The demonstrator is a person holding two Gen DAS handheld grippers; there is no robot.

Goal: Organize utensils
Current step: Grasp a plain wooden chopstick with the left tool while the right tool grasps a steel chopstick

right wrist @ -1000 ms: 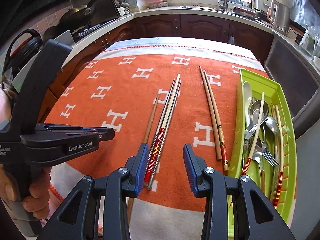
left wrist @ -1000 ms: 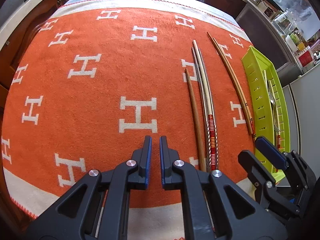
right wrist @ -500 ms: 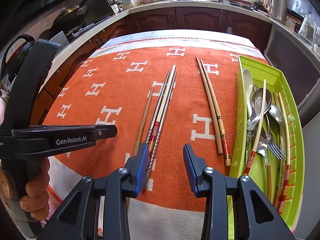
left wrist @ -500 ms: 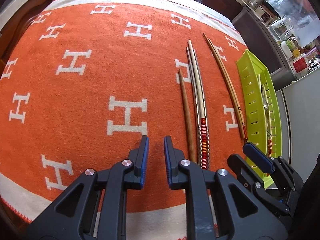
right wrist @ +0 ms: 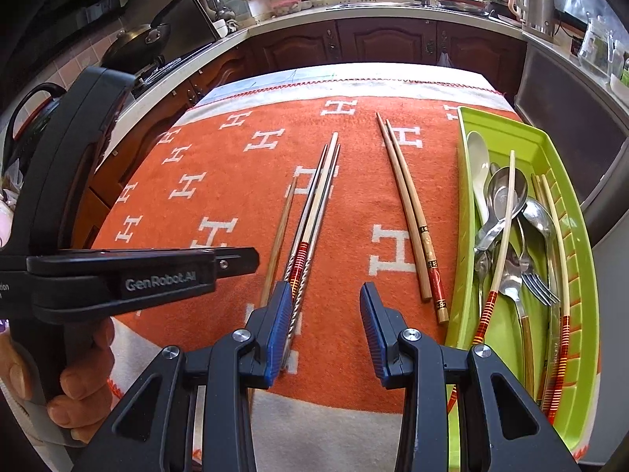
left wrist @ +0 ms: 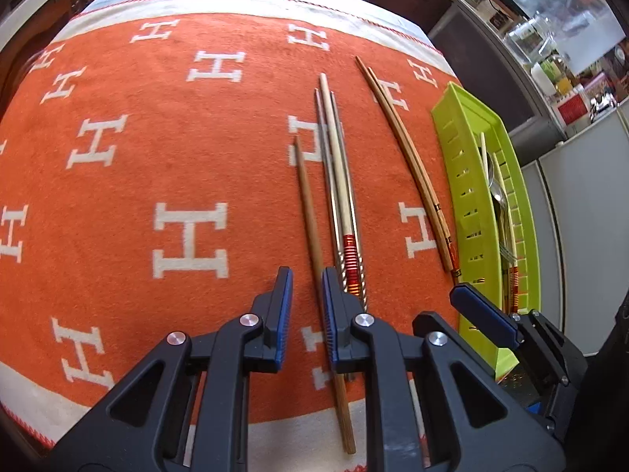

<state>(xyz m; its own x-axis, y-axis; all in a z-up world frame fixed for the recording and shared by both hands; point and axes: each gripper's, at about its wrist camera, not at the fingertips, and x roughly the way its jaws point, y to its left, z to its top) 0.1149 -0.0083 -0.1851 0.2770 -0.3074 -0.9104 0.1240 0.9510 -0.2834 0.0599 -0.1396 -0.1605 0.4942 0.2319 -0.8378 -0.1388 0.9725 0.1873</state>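
Note:
A single brown chopstick lies on the orange cloth. My left gripper hangs over its lower half, jaws a little apart with the stick in the gap, pads not pressing on it. Right of it lie a pale red-banded chopstick and two metal ones in a bundle, then a wooden pair. The green tray on the right holds spoons, a fork and more chopsticks. My right gripper hovers open and empty between the bundle and the pair.
The cloth covers a table whose near edge lies under both grippers. A hand holds the left gripper's handle at lower left. Kitchen counters with a wok and a kettle ring the table.
My left gripper has shifted right, from bare cloth to over the brown chopstick, and its jaws have parted slightly. The right gripper has barely moved.

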